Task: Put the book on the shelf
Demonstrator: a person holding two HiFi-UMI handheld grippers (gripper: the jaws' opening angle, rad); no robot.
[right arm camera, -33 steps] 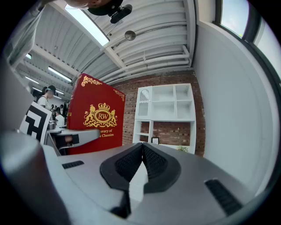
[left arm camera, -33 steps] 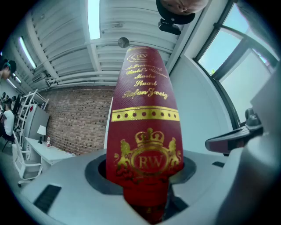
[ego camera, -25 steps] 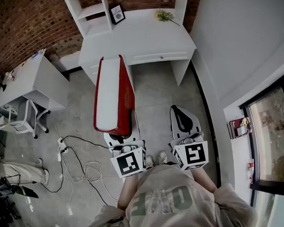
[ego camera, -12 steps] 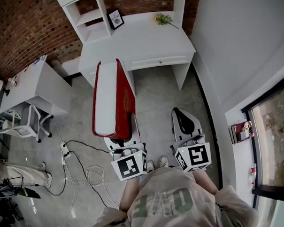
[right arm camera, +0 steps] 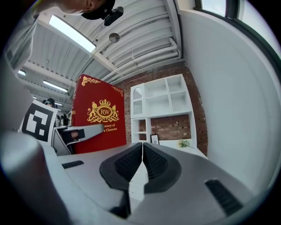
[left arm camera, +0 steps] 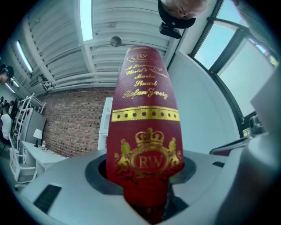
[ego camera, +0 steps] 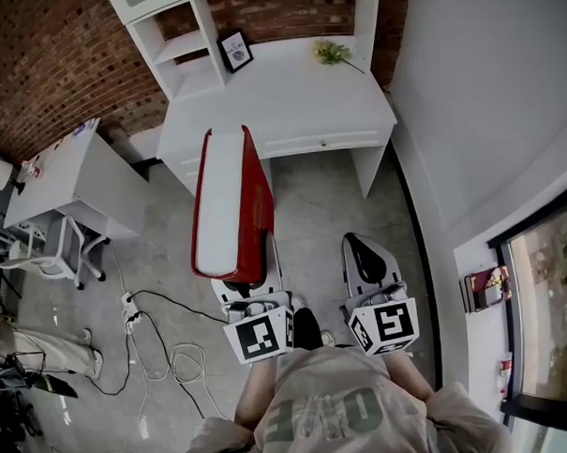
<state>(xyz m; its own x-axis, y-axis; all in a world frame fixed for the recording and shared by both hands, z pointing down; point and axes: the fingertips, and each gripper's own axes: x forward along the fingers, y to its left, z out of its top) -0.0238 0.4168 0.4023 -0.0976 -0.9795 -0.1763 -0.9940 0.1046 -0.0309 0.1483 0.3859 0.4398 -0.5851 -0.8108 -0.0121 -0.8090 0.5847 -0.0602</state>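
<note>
A big red book (ego camera: 234,204) with gold print stands upright in my left gripper (ego camera: 246,286), whose jaws are shut on its lower end; its white page edge faces up at me. In the left gripper view the book's spine (left arm camera: 145,127) fills the middle between the jaws. My right gripper (ego camera: 368,260) hangs beside it, shut and holding nothing; its black pads (right arm camera: 131,165) meet. The right gripper view shows the book's cover (right arm camera: 99,115) at left and the white shelf unit (right arm camera: 162,105) ahead. The shelf (ego camera: 183,37) stands at the back left of a white desk (ego camera: 278,90).
A small framed picture (ego camera: 235,50) and a sprig of flowers (ego camera: 332,52) sit on the desk. A second white desk (ego camera: 66,179) with a chair (ego camera: 50,245) is at left. Cables (ego camera: 167,343) lie on the floor. A white wall (ego camera: 475,100) runs along the right.
I have stepped a little closer to the desk; the book and both grippers have shifted slightly right in the view. The grip on the book is the same.
</note>
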